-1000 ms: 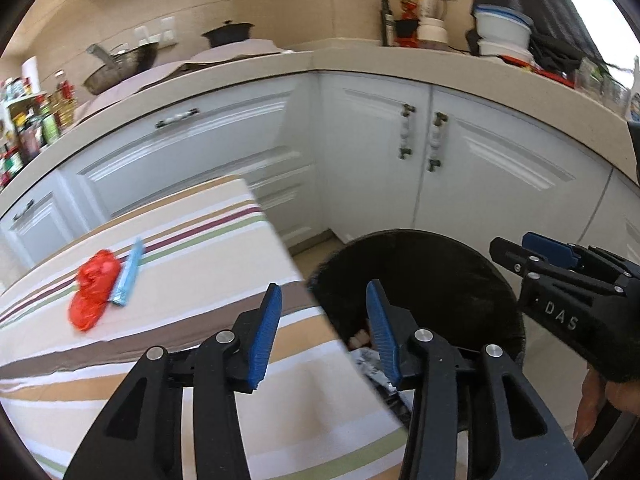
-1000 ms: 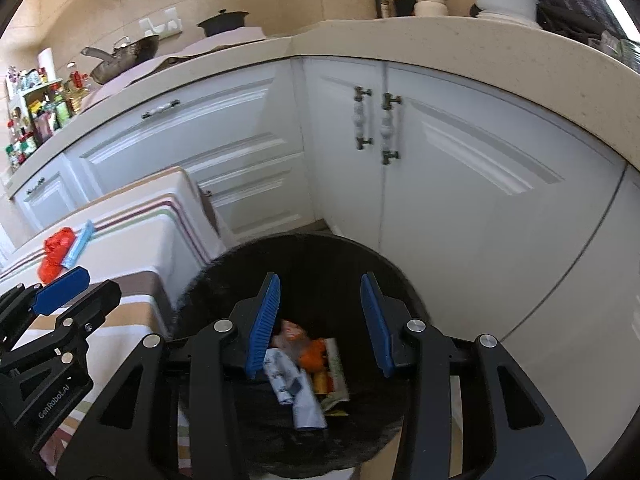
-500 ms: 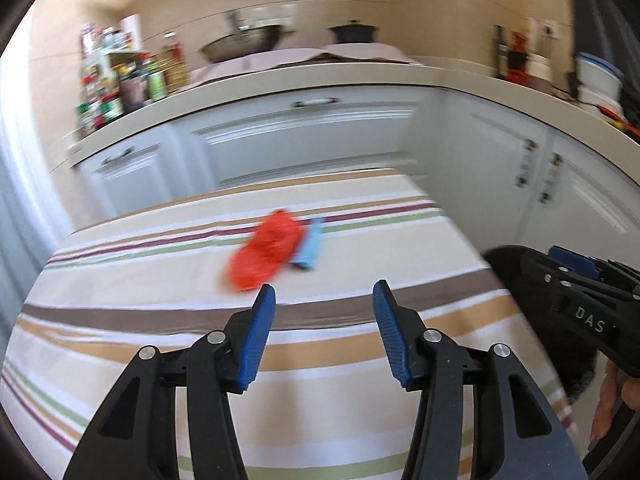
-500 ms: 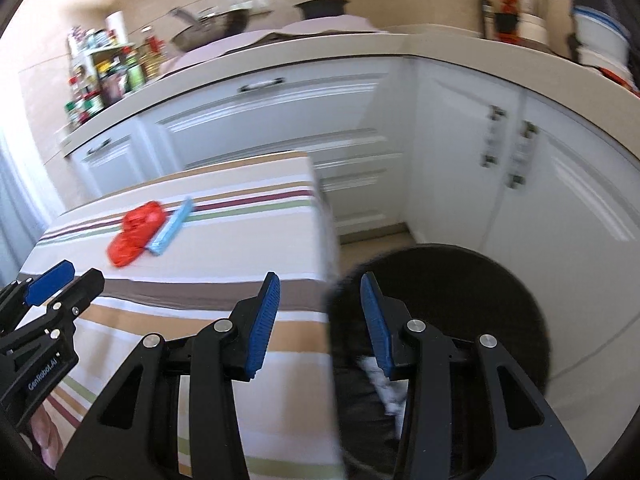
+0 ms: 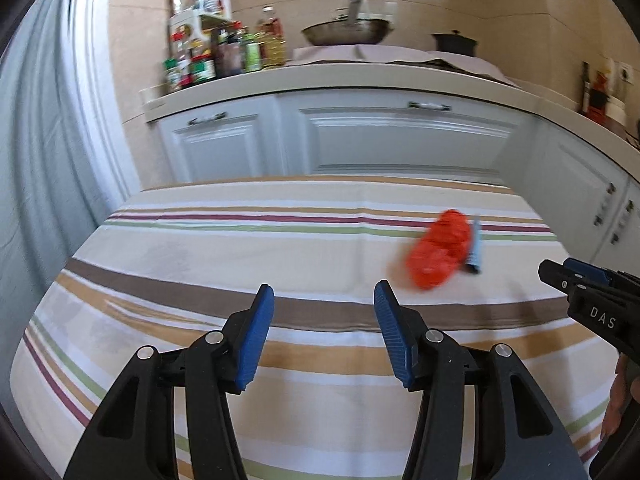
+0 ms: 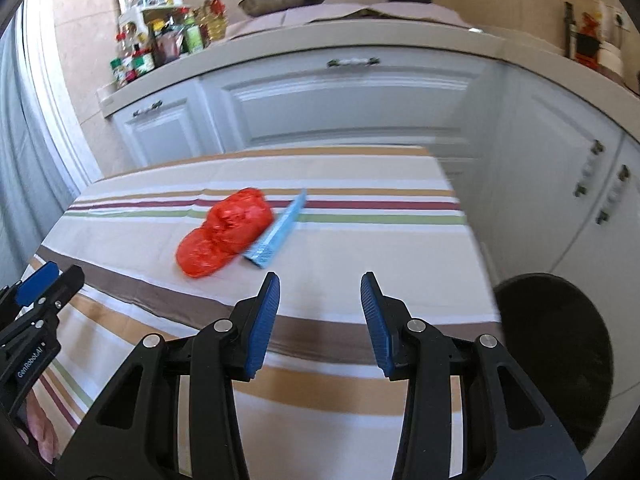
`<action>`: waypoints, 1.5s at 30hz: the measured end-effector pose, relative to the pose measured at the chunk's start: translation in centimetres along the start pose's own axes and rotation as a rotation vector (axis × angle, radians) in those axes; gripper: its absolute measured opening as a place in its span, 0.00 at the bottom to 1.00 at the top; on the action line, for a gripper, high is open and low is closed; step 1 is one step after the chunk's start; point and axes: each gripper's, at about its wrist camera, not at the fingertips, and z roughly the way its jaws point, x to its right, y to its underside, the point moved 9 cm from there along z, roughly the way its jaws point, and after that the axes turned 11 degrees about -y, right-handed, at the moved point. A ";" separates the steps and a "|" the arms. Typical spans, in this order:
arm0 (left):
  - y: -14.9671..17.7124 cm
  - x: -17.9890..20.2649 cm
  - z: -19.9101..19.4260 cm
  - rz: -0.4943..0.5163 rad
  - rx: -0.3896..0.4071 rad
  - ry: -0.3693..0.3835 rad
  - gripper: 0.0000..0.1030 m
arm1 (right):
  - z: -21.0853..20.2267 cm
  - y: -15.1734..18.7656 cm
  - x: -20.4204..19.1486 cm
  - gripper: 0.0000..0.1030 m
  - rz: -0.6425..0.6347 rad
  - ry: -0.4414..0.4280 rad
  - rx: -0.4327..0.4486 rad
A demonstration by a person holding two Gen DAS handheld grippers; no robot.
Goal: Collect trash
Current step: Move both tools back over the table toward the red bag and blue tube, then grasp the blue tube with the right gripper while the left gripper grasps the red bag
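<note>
A crumpled red plastic bag (image 6: 226,236) lies on the striped tablecloth (image 6: 360,240), with a light blue wrapper (image 6: 278,232) touching its right side. In the left wrist view the red bag (image 5: 438,250) and the blue wrapper (image 5: 475,246) lie ahead to the right. My left gripper (image 5: 324,328) is open and empty above the cloth, short of the trash. My right gripper (image 6: 320,316) is open and empty, just short of the wrapper. The black trash bin (image 6: 560,352) stands on the floor at the table's right end.
White kitchen cabinets (image 5: 400,140) run behind the table and around to the right. The counter holds spice bottles (image 5: 212,56), a wok (image 5: 346,32) and a black pot (image 5: 456,42). A curtain (image 5: 40,140) hangs on the left.
Both grippers have swung left from over the black bin to over the striped table. The red bag and the blue wrapper now lie ahead of them. Both stay open and empty.
</note>
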 end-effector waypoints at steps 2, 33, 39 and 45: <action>0.1 -1.1 0.7 -0.010 -0.009 -0.014 0.50 | 1.3 0.0 -0.7 0.40 -0.003 -0.006 -0.021; 0.2 -4.1 5.3 -0.040 -0.061 -0.024 0.52 | 7.4 -2.4 -0.5 0.40 0.013 0.057 -0.106; 0.0 -4.0 5.6 -0.036 -0.062 -0.027 0.54 | 8.7 -2.6 -0.1 0.30 0.021 0.051 -0.121; -0.2 -3.0 5.7 -0.035 -0.065 -0.011 0.55 | 8.5 -2.5 0.4 0.10 0.016 0.036 -0.130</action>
